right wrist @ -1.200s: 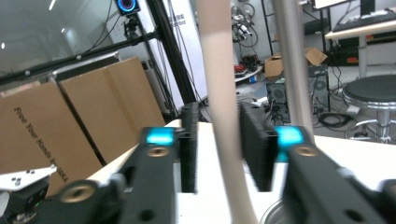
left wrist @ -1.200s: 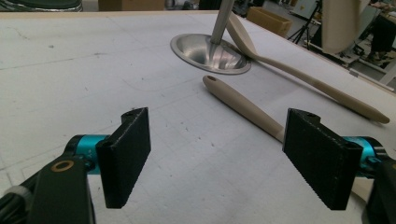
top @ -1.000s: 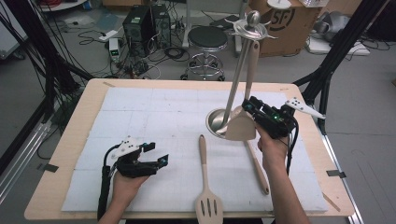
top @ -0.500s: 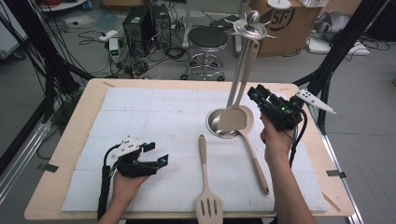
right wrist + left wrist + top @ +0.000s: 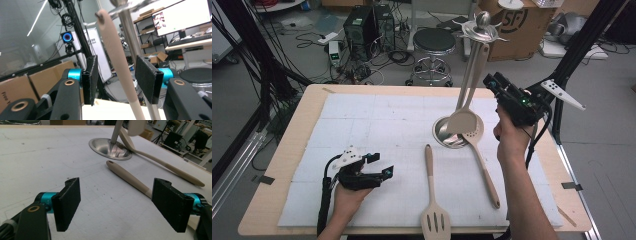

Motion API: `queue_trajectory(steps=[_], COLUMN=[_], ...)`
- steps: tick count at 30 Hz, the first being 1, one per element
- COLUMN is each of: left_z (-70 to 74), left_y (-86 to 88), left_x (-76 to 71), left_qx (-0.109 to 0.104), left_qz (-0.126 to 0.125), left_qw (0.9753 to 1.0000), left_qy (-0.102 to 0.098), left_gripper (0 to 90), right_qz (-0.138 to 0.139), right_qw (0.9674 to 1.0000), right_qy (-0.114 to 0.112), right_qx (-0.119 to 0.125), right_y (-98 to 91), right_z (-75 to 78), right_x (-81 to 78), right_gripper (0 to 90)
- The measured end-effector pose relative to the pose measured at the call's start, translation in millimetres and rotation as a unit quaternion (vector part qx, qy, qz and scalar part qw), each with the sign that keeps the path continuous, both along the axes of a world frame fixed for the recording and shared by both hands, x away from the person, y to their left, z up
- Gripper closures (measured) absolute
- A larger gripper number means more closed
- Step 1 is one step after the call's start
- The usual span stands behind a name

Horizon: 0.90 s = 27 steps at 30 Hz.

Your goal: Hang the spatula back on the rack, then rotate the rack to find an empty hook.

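Note:
A metal utensil stand [image 5: 478, 31] rises from its round base [image 5: 443, 131] at the mat's right middle. From its top hangs a beige spoon [image 5: 462, 121], bowl down near the base. My right gripper [image 5: 490, 82] is raised beside that spoon's handle [image 5: 117, 62], which stands in the gap between the jaws and touches neither pad; the gripper is open. A slotted spoon [image 5: 484, 165] lies on the mat, head at the base. Nearer the front lies a slotted spatula [image 5: 434, 222], its handle [image 5: 125, 176] ahead of my left gripper [image 5: 381, 165], which rests open on the mat with nothing in it.
A white mat [image 5: 362, 120] covers the wooden table [image 5: 272, 200]. Behind the table stand a round stool [image 5: 433, 40], a cardboard box [image 5: 517, 22] and floor cables. Dark frame poles [image 5: 579, 50] stand at the right.
My right gripper has risen from beside the spoon's bowl to its handle. The hanging spoon has swung slightly towards the pole. The left gripper has not moved.

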<state>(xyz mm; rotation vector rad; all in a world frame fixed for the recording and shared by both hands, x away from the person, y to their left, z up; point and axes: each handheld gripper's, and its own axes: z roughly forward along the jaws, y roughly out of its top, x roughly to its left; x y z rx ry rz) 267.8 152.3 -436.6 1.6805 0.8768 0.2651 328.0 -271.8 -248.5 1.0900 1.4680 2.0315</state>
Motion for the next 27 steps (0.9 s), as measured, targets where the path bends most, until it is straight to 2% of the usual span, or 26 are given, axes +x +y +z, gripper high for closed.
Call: queue_trajectory(steps=[7, 10, 12, 19, 27], left_z=[0.6, 0.8, 0.9, 1.3, 1.6], left_y=[0.8, 0.8, 0.8, 3.9, 4.7], left_x=[0.0, -0.3, -0.5, -1.3, -1.9], left_qx=[-0.002, -0.003, -0.002, -0.005, -0.006], left_qz=[0.0, -0.001, -0.001, 0.005, 0.005], left_qw=[1.0, 1.0, 1.0, 1.0, 1.0], left_qy=[-0.002, -0.002, -0.002, -0.003, -0.003], left_gripper=[24.1, 24.1, 24.1, 24.1, 24.2], right_qz=[-0.011, -0.015, -0.019, -0.028, -0.041], right_qw=[0.9996, 0.9995, 0.9994, 0.9992, 0.9987], right_qy=[-0.009, -0.009, -0.011, -0.016, -0.018], right_qx=[0.023, 0.027, 0.026, 0.022, 0.024], right_y=[-3.3, -3.0, -1.7, 4.5, 7.5], right_z=[15.5, 21.4, 24.3, 30.3, 37.2], right_x=[9.1, 13.8, 17.0, 24.2, 33.1], right_gripper=[54.7, 62.9, 71.5, 89.6, 89.7])
